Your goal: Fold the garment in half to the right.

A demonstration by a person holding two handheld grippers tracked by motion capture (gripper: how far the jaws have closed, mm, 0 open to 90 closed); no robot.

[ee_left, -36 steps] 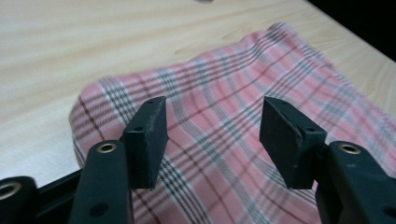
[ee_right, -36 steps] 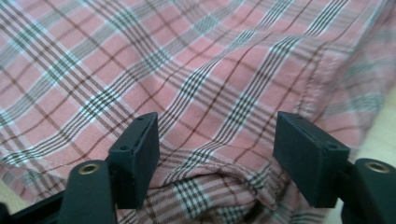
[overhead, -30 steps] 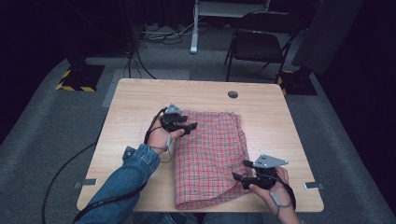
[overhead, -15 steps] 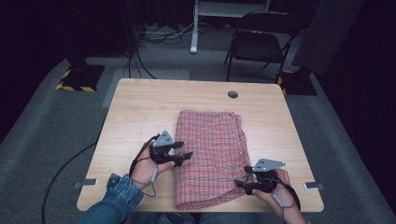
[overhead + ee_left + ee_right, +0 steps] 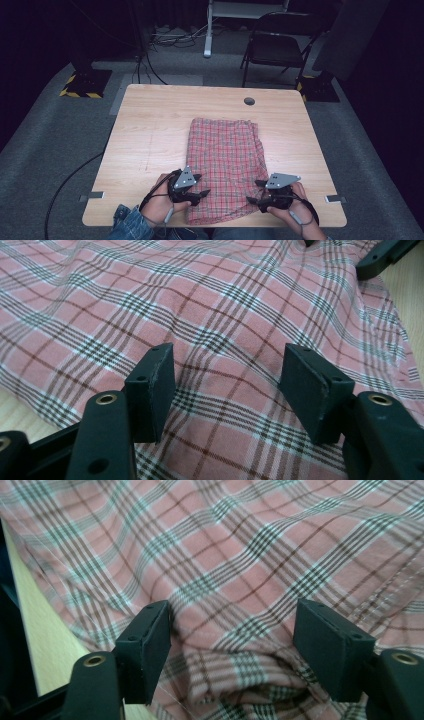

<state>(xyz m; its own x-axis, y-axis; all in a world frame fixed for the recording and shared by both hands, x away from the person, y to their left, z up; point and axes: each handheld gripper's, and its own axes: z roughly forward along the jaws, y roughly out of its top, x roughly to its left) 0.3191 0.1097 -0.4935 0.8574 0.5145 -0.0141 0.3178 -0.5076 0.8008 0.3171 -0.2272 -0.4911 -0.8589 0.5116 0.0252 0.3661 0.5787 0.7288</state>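
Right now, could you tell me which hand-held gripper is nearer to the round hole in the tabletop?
Right. The right hand-held gripper sits almost straight below the hole, at the plaid cloth's near right edge; the left hand-held gripper is farther left, at its near left edge.

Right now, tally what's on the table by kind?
Plaid cloth: 1
Hand-held grippers, the left gripper and the right gripper, both at the cloth's near edge with jaws open: 2
Total: 3
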